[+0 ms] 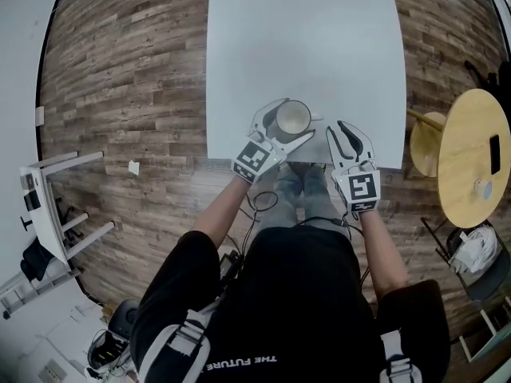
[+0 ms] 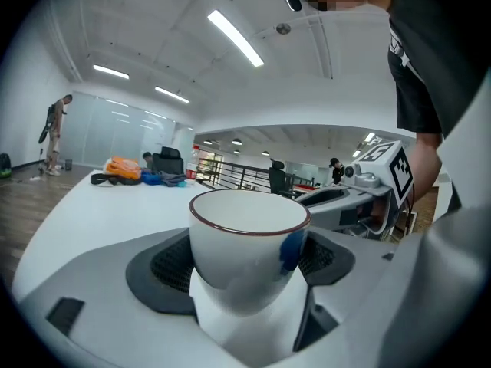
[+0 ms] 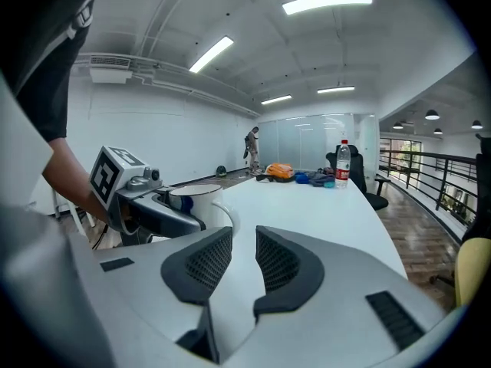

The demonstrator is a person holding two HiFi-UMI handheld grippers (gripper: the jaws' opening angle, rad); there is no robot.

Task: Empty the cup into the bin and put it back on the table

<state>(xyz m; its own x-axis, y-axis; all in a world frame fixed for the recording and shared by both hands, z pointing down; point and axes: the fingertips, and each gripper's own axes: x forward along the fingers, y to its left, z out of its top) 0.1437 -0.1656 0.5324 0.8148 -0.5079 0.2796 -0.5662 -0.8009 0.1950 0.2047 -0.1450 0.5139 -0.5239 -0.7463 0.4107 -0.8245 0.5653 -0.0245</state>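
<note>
the cup's [image 2: 247, 244] base is hidden behind the left gripper's [image 1: 283, 128] dark pads, so whether it sits on the table [image 1: 319, 46] or hangs just above it can't be told. its rim also hides the inside from that gripper's view (from the head view the inside looks pale, contents unclear). the left jaws are closed on the cup's sides, near the table's near edge. the left forearm [image 1: 219, 214] reaches forward and angles inward. the right forearm [image 1: 382, 250] runs almost straight ahead. the right gripper [image 3: 244, 240] is level over the table edge just beside the cup, jaws only a narrow gap apart with nothing between them.
</note>
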